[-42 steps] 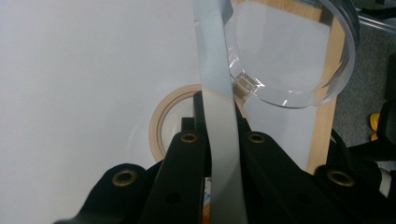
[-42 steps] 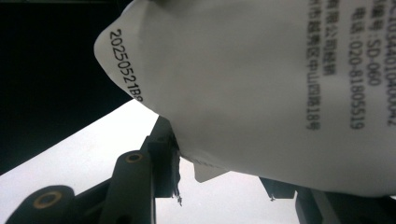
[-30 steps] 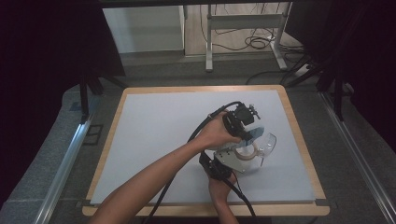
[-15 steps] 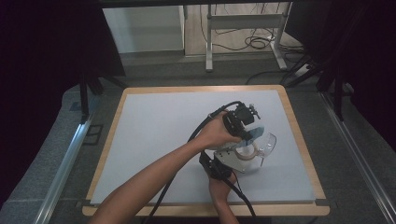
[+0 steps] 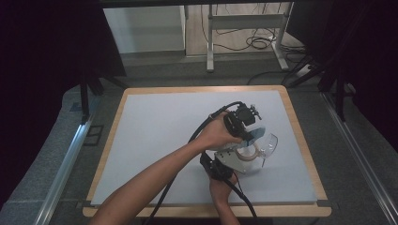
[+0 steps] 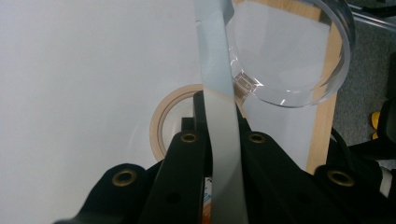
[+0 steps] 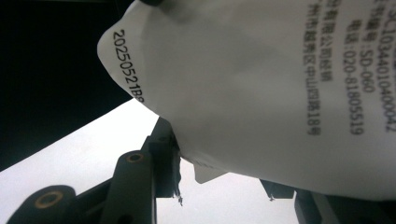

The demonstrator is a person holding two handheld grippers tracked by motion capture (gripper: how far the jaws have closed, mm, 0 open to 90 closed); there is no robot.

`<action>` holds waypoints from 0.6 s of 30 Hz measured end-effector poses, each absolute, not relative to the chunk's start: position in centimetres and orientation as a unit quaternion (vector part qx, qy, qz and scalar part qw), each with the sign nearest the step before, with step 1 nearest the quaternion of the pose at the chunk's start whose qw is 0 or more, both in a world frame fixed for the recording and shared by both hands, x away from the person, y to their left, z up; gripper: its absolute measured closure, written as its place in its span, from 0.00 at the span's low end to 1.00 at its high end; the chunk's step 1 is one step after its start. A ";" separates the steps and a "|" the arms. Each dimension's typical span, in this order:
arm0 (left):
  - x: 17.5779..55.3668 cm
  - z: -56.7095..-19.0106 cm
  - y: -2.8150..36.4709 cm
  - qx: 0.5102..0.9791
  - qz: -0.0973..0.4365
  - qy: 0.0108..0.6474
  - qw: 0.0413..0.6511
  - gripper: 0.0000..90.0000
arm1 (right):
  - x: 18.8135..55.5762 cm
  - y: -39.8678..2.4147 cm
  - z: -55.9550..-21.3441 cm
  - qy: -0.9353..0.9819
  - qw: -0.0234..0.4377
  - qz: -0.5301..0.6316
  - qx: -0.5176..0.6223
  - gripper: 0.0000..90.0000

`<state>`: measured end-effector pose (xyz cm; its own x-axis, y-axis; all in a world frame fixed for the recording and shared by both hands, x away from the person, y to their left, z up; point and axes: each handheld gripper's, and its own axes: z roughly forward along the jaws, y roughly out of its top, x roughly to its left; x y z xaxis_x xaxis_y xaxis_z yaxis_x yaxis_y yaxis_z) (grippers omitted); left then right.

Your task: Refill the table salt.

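While nothing has shifted, both grips hold.
Left tool (image 6: 219, 154) pinches tape strip (image 6: 215, 88); right tool (image 7: 219, 172) clamps printed packet (image 7: 261, 88).

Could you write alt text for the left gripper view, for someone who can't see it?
Two black jaws of the left gripper pinch a grey-blue strip rising up the frame. Behind lie a tan tape roll and a clear round dish on the white table.

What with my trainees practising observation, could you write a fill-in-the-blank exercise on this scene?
1. The left gripper is ____ on a grey strip.
2. The packet in the right gripper is ____ with black print.
3. The tabletop's rim is made of ____.
Missing words: shut; white; wood.
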<state>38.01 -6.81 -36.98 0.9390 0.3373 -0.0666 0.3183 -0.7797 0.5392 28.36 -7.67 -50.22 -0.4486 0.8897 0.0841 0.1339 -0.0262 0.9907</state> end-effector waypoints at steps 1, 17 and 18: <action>38.0 -37.0 -6.8 0.942 0.017 0.174 0.285 1.00 | 28.4 -7.7 -50.2 0.619 0.323 0.585 0.414 0.62; 37.9 -37.2 -7.0 0.943 0.017 0.171 0.283 1.00 | 28.3 -7.7 -50.4 0.615 0.320 0.587 0.418 0.62; 37.9 -37.2 -7.0 0.943 0.017 0.172 0.283 1.00 | 28.3 -7.7 -50.4 0.615 0.320 0.587 0.418 0.62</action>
<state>37.91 -6.98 -37.19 0.9404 0.3339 -0.0649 0.3145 -0.7808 0.5399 28.27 -7.72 -50.41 -0.4451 0.8902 0.0974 0.1378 -0.0394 0.9897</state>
